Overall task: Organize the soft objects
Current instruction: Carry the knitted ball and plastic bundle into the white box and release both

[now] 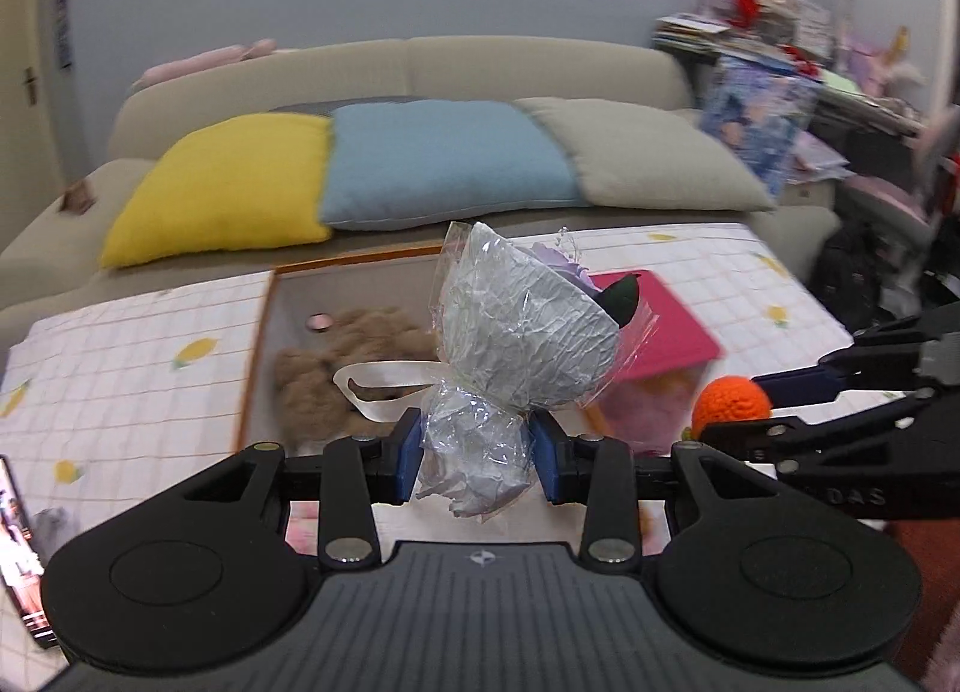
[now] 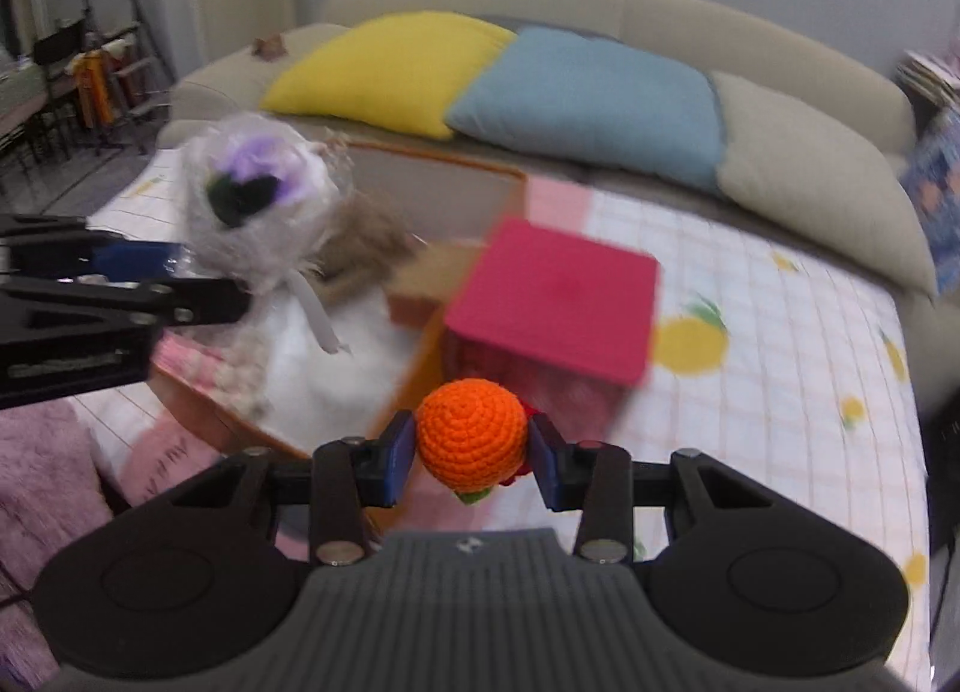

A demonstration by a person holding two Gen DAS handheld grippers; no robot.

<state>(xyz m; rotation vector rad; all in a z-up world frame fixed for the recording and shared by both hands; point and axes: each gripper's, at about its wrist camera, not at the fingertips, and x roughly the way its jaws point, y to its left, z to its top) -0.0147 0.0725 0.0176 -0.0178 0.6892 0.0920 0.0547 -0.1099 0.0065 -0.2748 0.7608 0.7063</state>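
My left gripper is shut on the stem of a small wrapped bouquet, grey crinkled paper in clear film with a purple flower and a white ribbon, held above the table. It also shows in the right wrist view. My right gripper is shut on an orange crocheted ball, which shows at the right of the left wrist view. Below lies an open orange-rimmed box with a brown plush toy inside. A pink-lidded box stands beside it.
The table has a white checked cloth with lemon prints. Behind it is a beige sofa with yellow, blue and beige cushions. A phone lies at the left edge. Cluttered shelves stand at the right.
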